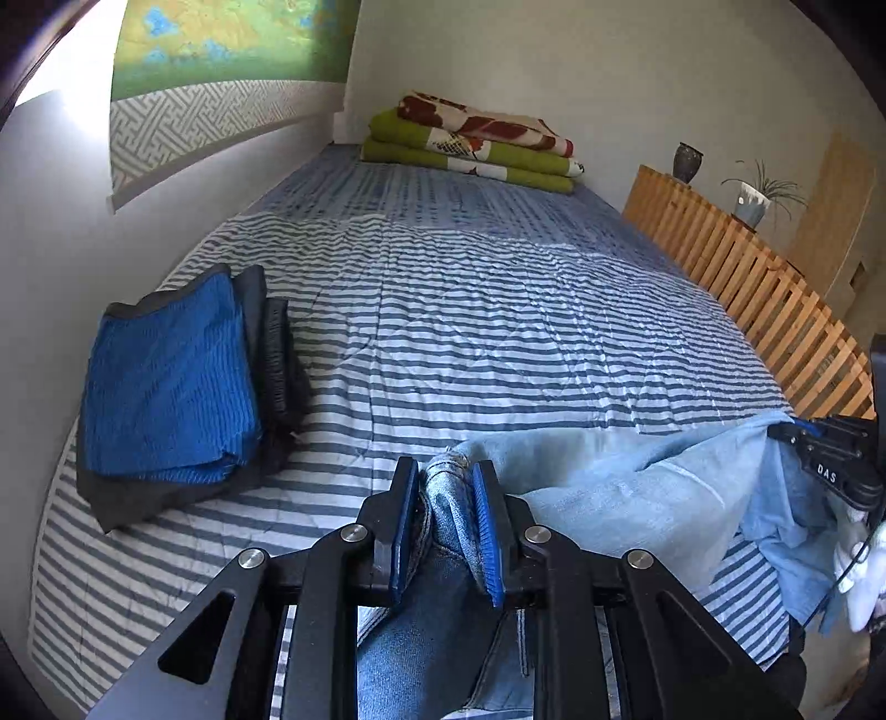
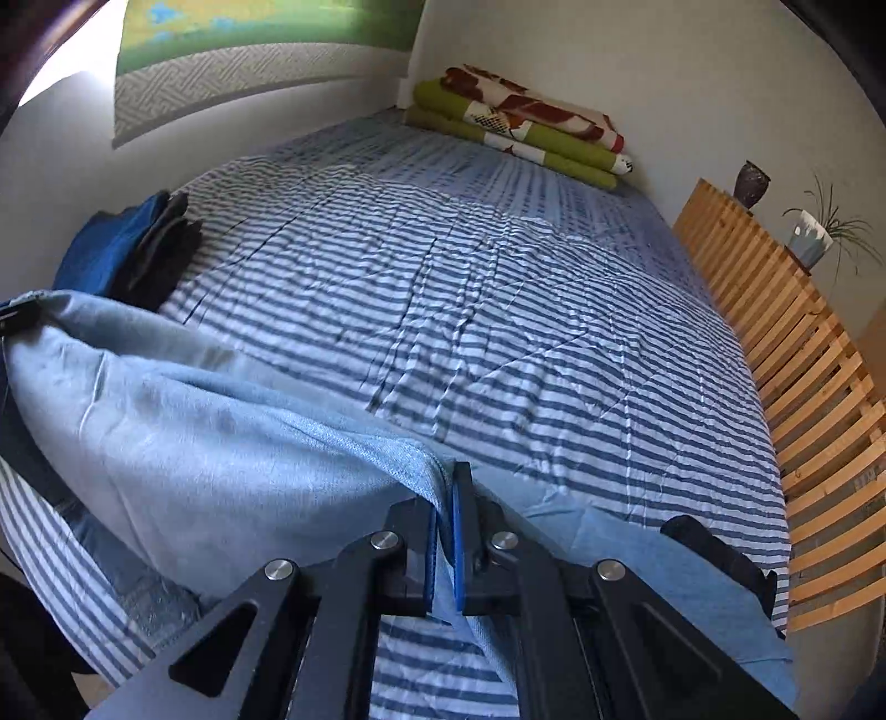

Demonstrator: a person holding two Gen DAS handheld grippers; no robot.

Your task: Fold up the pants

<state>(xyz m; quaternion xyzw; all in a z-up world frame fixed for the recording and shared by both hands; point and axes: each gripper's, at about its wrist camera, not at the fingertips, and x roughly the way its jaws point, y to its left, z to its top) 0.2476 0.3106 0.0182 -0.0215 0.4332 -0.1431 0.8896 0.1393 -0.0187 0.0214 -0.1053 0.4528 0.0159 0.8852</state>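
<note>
This is a bedroom in a home. A bed (image 1: pixel 498 310) with a blue-and-white striped quilt fills the room between a plain wall and a slatted wooden rail (image 1: pixel 764 288). Folded green and red-patterned blankets (image 1: pixel 476 144) are stacked at the bed's far edge, and folded blue and dark clothes (image 1: pixel 171 387) lie near its left edge. A dark vase (image 1: pixel 687 162) and a potted plant (image 1: pixel 758 196) stand beyond the rail, and a green map-like hanging (image 1: pixel 232 44) is on the left wall.

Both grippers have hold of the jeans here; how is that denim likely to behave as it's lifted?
Probably floppy: the jeans sag in a loose curve between the left gripper and the right gripper. Likely weighty for cloth, since the slack drapes onto the striped bedspread. Slipping seems unlikely; bunched fabric fills both jaws.
</note>
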